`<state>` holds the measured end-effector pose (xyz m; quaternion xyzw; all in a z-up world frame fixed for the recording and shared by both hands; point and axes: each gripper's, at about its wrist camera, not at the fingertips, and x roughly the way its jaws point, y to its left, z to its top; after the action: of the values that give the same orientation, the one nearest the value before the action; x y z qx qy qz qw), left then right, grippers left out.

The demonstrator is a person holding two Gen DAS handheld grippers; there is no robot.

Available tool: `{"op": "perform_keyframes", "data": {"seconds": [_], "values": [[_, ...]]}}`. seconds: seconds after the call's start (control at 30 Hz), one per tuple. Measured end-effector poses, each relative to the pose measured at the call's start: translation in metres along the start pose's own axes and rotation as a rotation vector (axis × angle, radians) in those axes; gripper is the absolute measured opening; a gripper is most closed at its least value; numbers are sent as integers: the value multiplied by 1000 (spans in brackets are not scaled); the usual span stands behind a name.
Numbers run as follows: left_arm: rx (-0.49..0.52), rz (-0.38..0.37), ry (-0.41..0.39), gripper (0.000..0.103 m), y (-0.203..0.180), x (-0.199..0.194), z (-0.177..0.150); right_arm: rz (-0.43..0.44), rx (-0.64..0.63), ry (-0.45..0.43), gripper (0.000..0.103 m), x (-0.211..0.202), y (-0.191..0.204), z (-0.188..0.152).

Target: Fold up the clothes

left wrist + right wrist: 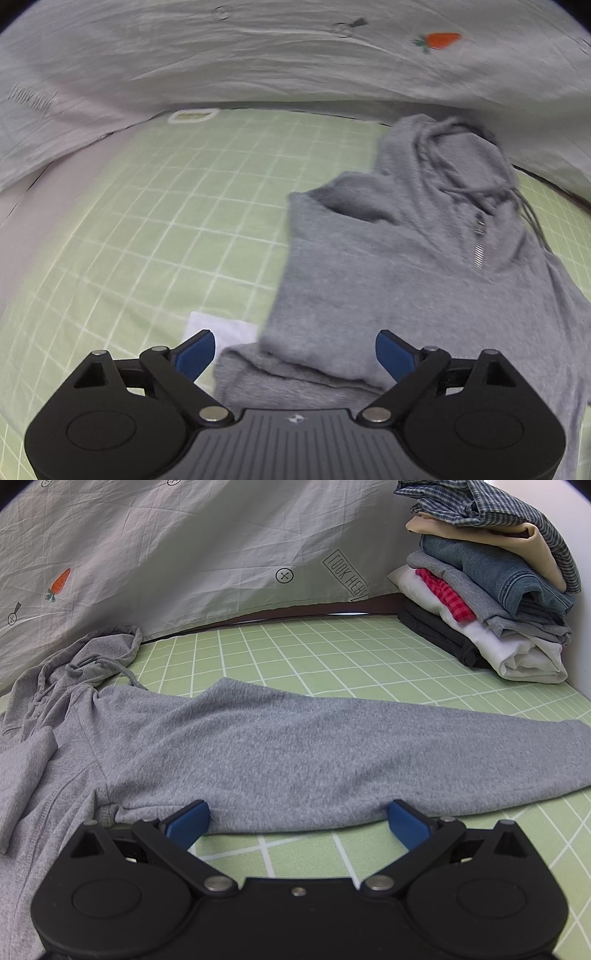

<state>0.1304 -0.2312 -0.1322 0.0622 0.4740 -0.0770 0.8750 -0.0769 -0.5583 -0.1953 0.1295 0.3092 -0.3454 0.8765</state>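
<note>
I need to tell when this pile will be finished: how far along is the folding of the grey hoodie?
Done: a stack of folded clothes sits at the back, and one sleeve already lies folded across the grey hoodie.
In hand: nothing; the left gripper and right gripper are both open.
Left: the other sleeve lies stretched out, and the body is unfolded.

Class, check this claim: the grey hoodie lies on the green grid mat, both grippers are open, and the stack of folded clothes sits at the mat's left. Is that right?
Not quite. The stack of folded clothes sits at the right of the green grid mat, as the right wrist view shows. The grey hoodie does lie there, with left gripper and right gripper open.
</note>
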Motion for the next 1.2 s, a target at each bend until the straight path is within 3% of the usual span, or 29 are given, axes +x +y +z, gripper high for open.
{"op": "perform_keyframes", "data": {"seconds": [0.27, 0.5, 0.77, 0.93, 1.2], "values": [[222, -55, -2, 99, -49, 5, -13, 29, 9, 62, 103, 0, -14, 11], [347, -23, 95, 103, -65, 30, -28, -88, 122, 5, 103, 1, -71, 26], [286, -56, 136, 103, -56, 34, -31, -270, 181, -7, 103, 24, -153, 39], [216, -88, 166, 103, -48, 37, -30, -339, 219, -7, 103, 38, -204, 48], [184, -83, 170, 103, -48, 37, -32, -470, 324, 1, 103, 52, -276, 55]]}}
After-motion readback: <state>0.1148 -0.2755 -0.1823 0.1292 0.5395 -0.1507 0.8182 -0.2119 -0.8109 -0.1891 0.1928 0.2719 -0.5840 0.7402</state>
